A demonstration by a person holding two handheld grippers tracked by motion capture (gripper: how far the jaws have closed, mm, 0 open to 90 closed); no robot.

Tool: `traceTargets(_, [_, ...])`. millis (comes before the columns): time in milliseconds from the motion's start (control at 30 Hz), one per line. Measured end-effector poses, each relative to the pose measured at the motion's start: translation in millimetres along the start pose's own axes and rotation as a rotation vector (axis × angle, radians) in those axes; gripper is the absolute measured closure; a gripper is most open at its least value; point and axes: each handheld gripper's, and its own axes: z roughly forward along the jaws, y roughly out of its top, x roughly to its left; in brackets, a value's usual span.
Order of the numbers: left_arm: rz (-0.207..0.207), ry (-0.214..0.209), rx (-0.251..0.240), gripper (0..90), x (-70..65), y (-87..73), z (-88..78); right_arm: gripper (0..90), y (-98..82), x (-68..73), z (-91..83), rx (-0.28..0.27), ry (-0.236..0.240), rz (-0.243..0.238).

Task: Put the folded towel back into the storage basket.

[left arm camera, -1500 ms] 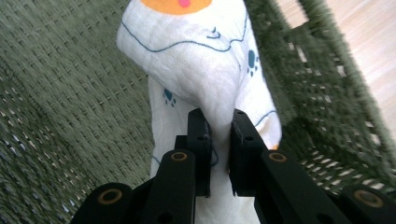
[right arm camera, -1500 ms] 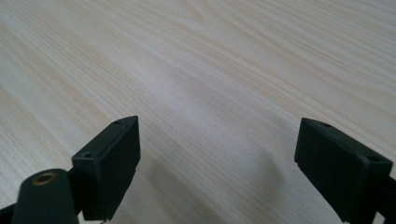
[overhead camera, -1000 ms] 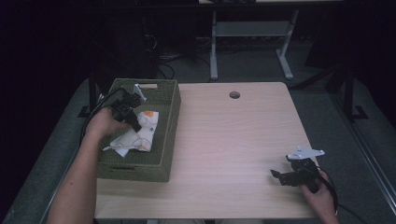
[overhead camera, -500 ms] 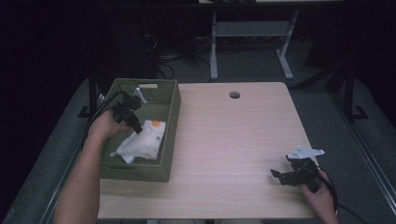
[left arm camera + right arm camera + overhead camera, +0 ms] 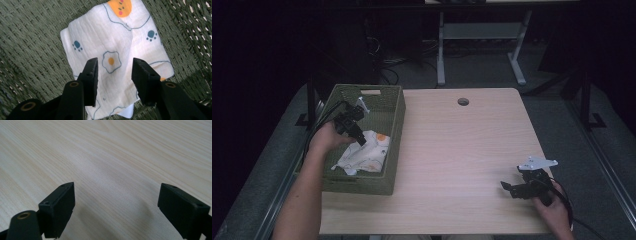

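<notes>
High view, basket (image 5: 393,120): green woven bin at the table's (image 5: 472,150) 9 o'clock edge, its long axis running from 6 to 12 o'clock.
High view, cloth (image 5: 364,155): white with orange patches, lying crumpled on the basket floor, in the half toward 6 o'clock.
High view, left gripper (image 5: 354,131): inside the basket, just at 11 o'clock of the cloth, tips pointing down toward it (cable trailing off toward 10 o'clock).
High view, right gripper (image 5: 508,188): low over bare wood at the table's 5 o'clock corner, well apart from the basket, pointing toward 9 o'clock.
High view, hole (image 5: 463,101): round grommet near the table's 12 o'clock edge.
Left gripper view, cloth (image 5: 117,45): spread flat on the weave, printed with fried eggs and blue paw marks, one orange patch at 12 o'clock.
Left gripper view, left gripper (image 5: 115,65): jaws about half apart, just been opening; the cloth lies beneath the gap, with nothing pinched and no pad pressing on it.
Right gripper view, right gripper (image 5: 116,195): jaws spread wide, holding nothing, with plain table (image 5: 112,150) wood between and beyond them.
</notes>
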Motion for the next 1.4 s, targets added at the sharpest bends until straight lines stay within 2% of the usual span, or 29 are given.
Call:
traceTargets(100, [0.006, 0.003, 0.003, 57.4, -0.1, 2.7, 3.7, 13.9, -0.1, 0.3, 0.1, 0.001, 0.0, -0.001])
traceTargets(167, [-0.008, -0.007, -0.019, 63.7, 1.6, 4.0, 6.8, 13.9, -0.1, 0.8, 0.1, 0.0, -0.001, -0.001])
traceTargets(200, [-0.029, -0.033, -0.031, 68.3, 3.0, 4.5, 8.9, 13.9, -0.1, 0.9, 0.0, -0.001, -0.001, -0.001])
traceTargets(233, [-0.031, -0.047, -0.041, 71.9, 4.4, 5.1, 11.8, 13.9, -0.2, 0.9, -0.2, -0.002, -0.003, -0.001])
traceTargets(267, [-0.037, -0.078, -0.043, 75.7, 5.0, 5.4, 15.6, 13.9, -0.2, 0.8, -0.5, -0.002, -0.003, -0.001])
traceTargets(300, [-0.028, -0.086, -0.024, 79.1, 4.8, 6.9, 20.8, 13.9, -0.3, 0.8, -0.8, -0.002, -0.004, 0.001])
traceTargets(367, [-0.015, -0.074, 0.003, 80.1, 3.1, 9.6, 27.7, 13.9, -0.5, 0.6, -1.1, -0.002, -0.004, 0.003])
traceTargets(500, [-0.009, -0.046, 0.021, 80.1, 3.4, 16.1, 39.4, 13.9, -1.1, 0.0, -0.4, 0.003, -0.006, -0.003])
traceTargets(667, [-0.025, 0.002, 0.077, 80.1, 6.8, 18.0, 62.3, 13.9, -1.9, -0.8, -1.5, 0.001, -0.006, 0.004])
traceTargets(700, [-0.037, 0.0, 0.067, 80.2, 7.3, 17.0, 64.2, 13.9, -2.3, -1.1, -1.5, 0.0, -0.007, 0.005])
traceTargets(800, [-0.059, -0.002, 0.052, 79.6, 11.7, 14.7, 61.7, 13.9, -3.0, -1.5, -1.5, 0.001, -0.008, 0.007])
traceTargets(933, [-0.091, -0.033, -0.016, 78.1, 19.8, 10.5, 51.2, 13.9, -3.0, -1.3, -1.1, 0.003, -0.007, 0.002])
traceTargets(967, [-0.109, -0.015, -0.041, 78.7, 23.0, 9.0, 47.3, 13.9, -3.0, -1.1, -0.9, 0.005, -0.007, 0.002])
traceTargets(1033, [-0.121, 0.024, -0.065, 79.6, 28.3, 7.0, 43.3, 13.9, -2.9, -0.8, -0.1, 0.008, -0.008, 0.006])
traceTargets(1100, [-0.127, 0.045, -0.079, 79.6, 30.9, 6.5, 43.8, 13.9, -2.6, -0.7, 0.9, 0.011, -0.006, 0.005])
traceTargets(1200, [-0.131, 0.098, -0.047, 77.8, 32.8, 7.5, 51.6, 13.9, -2.3, -0.7, 3.4, 0.019, -0.002, -0.001])
traceTargets(1267, [-0.142, 0.092, -0.026, 76.6, 33.6, 7.7, 57.3, 13.9, -2.2, -0.7, 4.5, 0.021, -0.005, -0.003])
traceTargets(1333, [-0.176, 0.094, -0.023, 76.1, 33.9, 8.1, 57.7, 13.9, -2.0, -0.7, 4.8, 0.022, -0.004, -0.002])
traceTargets(1400, [-0.196, 0.086, 0.022, 75.2, 34.1, 6.9, 57.8, 13.9, -2.0, -0.7, 4.8, 0.022, -0.004, -0.002])
